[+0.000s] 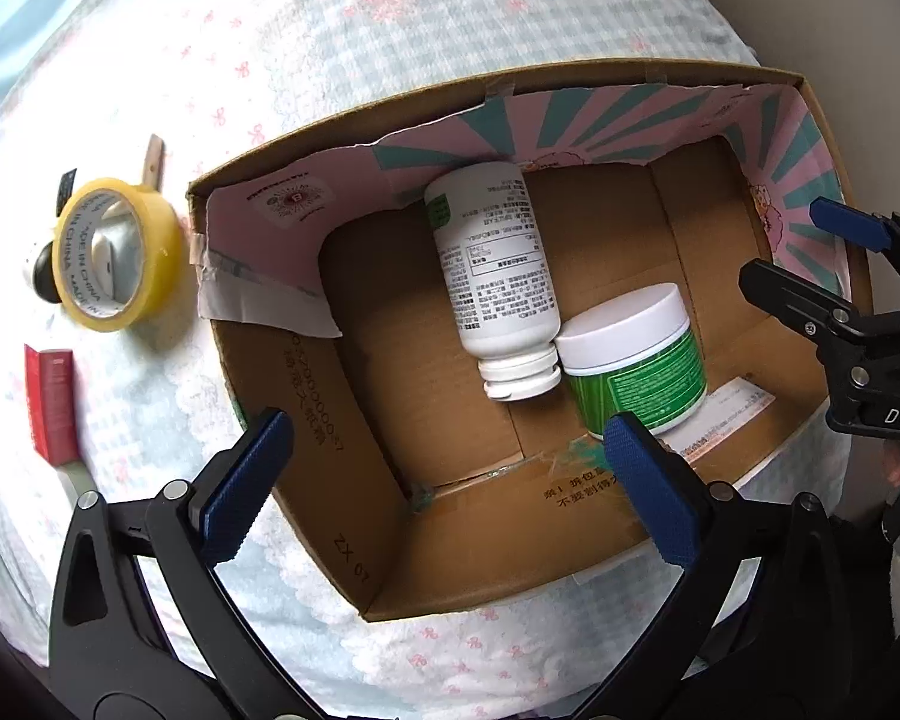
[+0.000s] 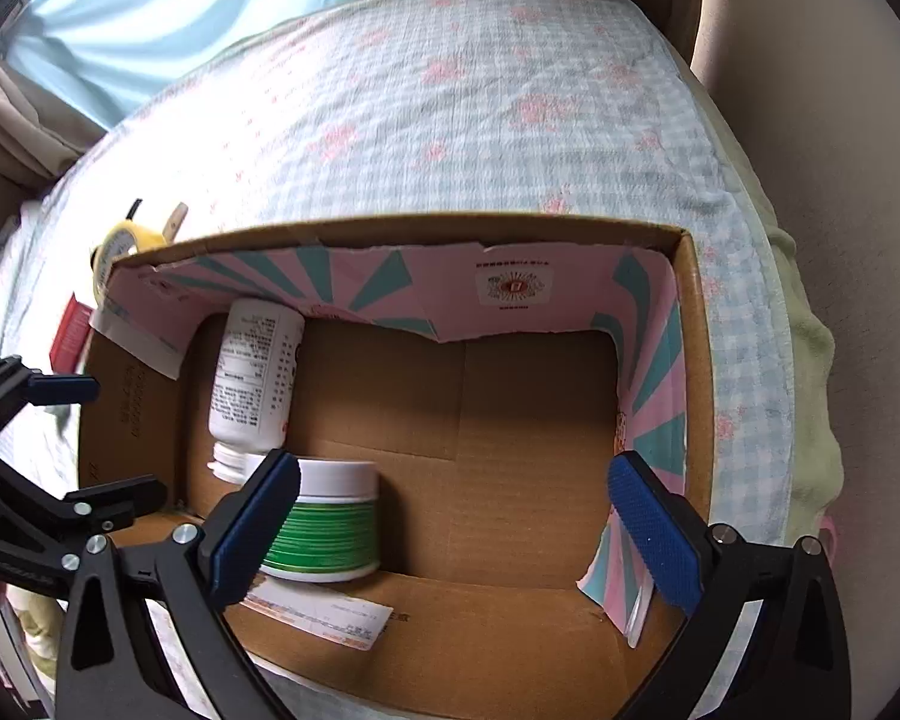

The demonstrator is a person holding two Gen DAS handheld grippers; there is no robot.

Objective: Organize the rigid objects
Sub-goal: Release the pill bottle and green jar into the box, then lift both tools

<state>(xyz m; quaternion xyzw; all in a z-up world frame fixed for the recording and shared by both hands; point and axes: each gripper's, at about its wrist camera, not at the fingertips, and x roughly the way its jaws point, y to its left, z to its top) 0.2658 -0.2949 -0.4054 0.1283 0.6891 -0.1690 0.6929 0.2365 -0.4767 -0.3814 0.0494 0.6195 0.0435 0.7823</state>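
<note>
Bottle and jar touching in box, below both wide-open, empty tools, left, right

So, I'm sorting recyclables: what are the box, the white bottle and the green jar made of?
Box: matte brown corrugated cardboard, raw torn edges, printed paper lining. White bottle: probably smooth, slightly glossy opaque plastic, ribbed cap. Green jar: likely plastic too, white lid, green paper-like label.

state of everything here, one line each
cardboard box: open, on the bed
white bottle: capped, lying on its side in the box
green jar: lidded, in the box beside the bottle's cap
yellow tape roll: outside the box, on the bed
red box: outside, lying on the bed
left gripper: open, empty
right gripper: open, empty
</note>
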